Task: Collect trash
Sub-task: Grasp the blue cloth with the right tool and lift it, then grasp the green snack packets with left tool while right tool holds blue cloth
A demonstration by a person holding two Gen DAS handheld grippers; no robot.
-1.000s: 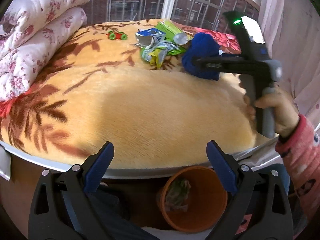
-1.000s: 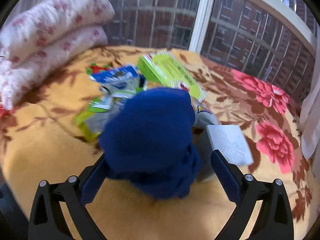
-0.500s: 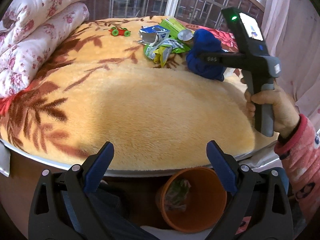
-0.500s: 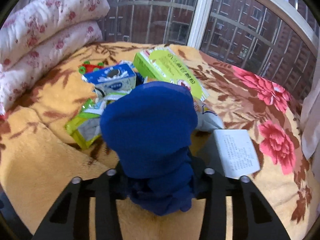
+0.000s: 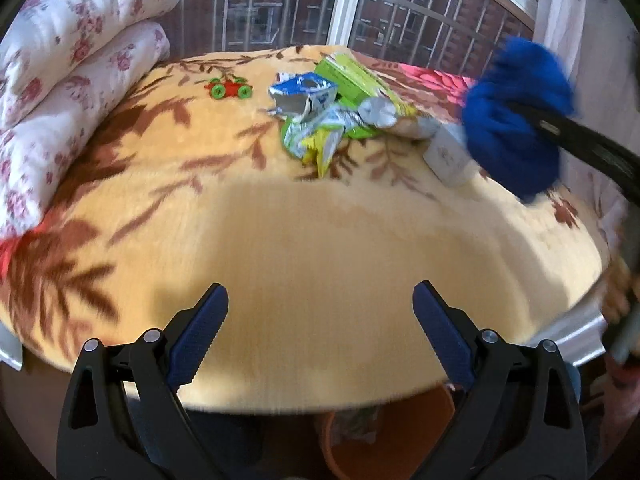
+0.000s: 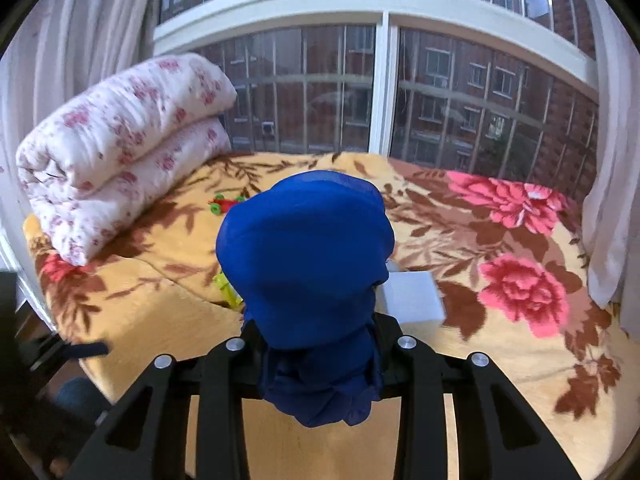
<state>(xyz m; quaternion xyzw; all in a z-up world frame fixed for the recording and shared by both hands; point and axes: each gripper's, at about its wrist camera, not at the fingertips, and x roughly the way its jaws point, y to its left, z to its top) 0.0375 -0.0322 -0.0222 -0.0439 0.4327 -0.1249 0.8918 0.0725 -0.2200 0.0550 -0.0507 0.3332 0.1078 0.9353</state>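
Gripping the blue cloth bundle in our right gripper, we are holding our left gripper open above the blanket.

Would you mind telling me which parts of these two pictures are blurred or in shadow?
Left wrist view: the blue cloth and the right gripper holding it are motion-smeared; a broad shadow covers the near blanket. Right wrist view: the cloth is sharp, the white box behind it slightly smeared.
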